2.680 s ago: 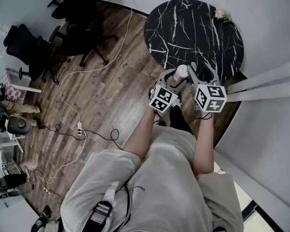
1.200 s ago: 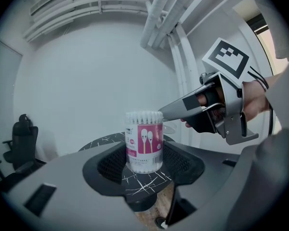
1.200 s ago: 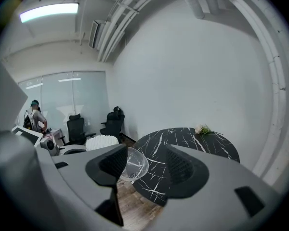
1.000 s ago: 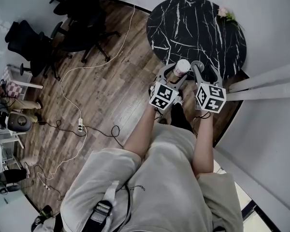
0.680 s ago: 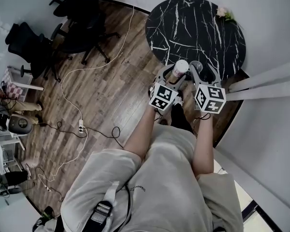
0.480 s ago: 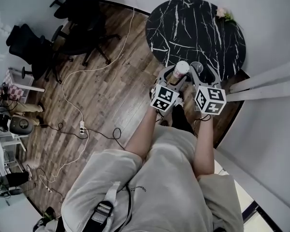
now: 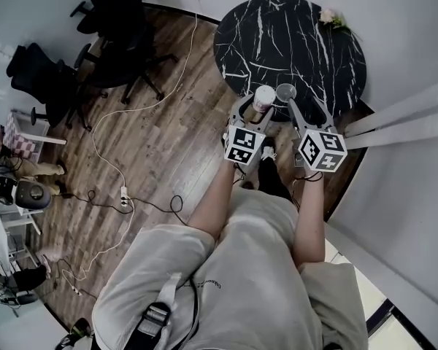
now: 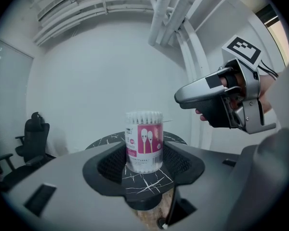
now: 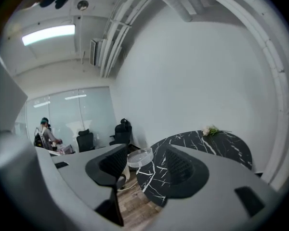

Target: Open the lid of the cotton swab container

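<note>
In the head view, my left claw (image 7: 258, 108) gripped the cotton swab container (image 7: 263, 98) over the table's (image 7: 306, 42) near edge. My right claw (image 7: 287, 98) held the lid (image 7: 285, 91) just beside it. The left gripper view showed the swab tips bare and the container clamped. The right gripper view showed the clear lid pinched between the pads. I judged the opening done; next, the lid needed a gentle set-down.

Dark wood-plank floor (image 7: 153, 144) beneath a round black marble table (image 7: 299, 42) (white-veined), black office chairs (image 7: 117, 35) to the left, plain white walls (image 7: 416, 20), a ceiling light strip (image 9: 48, 34) glowing
</note>
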Demonstrator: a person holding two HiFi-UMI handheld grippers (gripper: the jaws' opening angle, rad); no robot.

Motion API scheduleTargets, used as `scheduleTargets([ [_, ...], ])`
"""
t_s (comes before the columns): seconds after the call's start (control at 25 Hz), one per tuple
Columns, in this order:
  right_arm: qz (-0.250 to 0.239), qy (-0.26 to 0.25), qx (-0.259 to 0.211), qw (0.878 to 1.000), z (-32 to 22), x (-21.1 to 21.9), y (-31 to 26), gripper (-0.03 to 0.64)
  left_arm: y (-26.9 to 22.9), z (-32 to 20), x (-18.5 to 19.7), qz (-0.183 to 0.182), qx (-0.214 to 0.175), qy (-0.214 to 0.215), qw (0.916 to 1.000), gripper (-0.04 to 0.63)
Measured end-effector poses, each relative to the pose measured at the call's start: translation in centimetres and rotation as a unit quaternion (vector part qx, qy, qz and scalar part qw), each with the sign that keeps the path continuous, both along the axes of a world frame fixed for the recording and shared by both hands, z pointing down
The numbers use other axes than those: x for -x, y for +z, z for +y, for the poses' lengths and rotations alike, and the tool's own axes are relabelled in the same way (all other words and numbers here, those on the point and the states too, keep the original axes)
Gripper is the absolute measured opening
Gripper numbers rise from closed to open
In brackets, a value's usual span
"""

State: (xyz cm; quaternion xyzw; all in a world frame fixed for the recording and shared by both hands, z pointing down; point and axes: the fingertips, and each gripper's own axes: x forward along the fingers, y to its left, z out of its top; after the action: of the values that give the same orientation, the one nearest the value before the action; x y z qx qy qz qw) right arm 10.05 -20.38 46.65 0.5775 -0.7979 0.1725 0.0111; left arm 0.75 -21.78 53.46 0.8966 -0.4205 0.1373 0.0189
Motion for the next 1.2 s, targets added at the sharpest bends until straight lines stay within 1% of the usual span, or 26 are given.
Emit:
scheduleTargets([
  [0.08, -0.019, -0.007, 0.002, 1.0, 0.3, 0.3, 0.2, 0.275, -0.3, 0.0, 0.2, 0.001, -0.003, -0.003, 1.0, 0.245],
  [0.2, -0.024, -0.015, 0.006, 1.0, 0.9, 0.8, 0.3, 0.273, -1.0, 0.2, 0.8, 0.003, -0.006, -0.009, 0.9999, 0.245],
  [0.4, -0.076, -0.029, 0.009, 0.997, 2.3, 1.4, 0.7, 0.273, -1.7, 1.1, 1.6, 0.013, -0.01, -0.02, 0.9997, 0.245],
  [0.48, -0.081, -0.03, 0.015, 0.996, 2.7, 1.5, 1.2, 0.273, -1.6, 1.5, 1.8, 0.014, -0.008, -0.022, 0.9996, 0.245],
  [0.6, -0.067, -0.043, 0.02, 0.997, 3.0, 1.9, 1.2, 0.273, -1.8, 1.9, 2.2, 0.018, -0.006, -0.034, 0.9992, 0.245],
  [0.8, -0.019, -0.066, 0.005, 0.998, 3.7, 1.2, 0.2, 0.273, -2.6, 2.2, 2.1, 0.022, -0.011, -0.065, 0.9976, 0.245],
  [0.96, -0.006, -0.078, 0.002, 0.997, 4.8, -0.3, -0.7, 0.273, -3.4, 3.3, 1.7, 0.029, -0.005, -0.086, 0.9958, 0.245],
  [1.08, -0.007, -0.094, -0.008, 0.995, 5.9, -1.2, -1.4, 0.271, -3.9, 4.6, 0.5, 0.028, -0.005, -0.09, 0.9955, 0.245],
  [1.12, -0.017, -0.099, -0.017, 0.995, 6.3, -1.4, -1.7, 0.254, -3.9, 5.0, 0.1, 0.026, -0.007, -0.089, 0.9957, 0.245],
  [1.2, -0.045, -0.105, -0.035, 0.993, 7.6, -1.7, -2.2, 0.133, -3.9, 6.1, -0.5, 0.022, -0.008, -0.086, 0.996, 0.245],
])
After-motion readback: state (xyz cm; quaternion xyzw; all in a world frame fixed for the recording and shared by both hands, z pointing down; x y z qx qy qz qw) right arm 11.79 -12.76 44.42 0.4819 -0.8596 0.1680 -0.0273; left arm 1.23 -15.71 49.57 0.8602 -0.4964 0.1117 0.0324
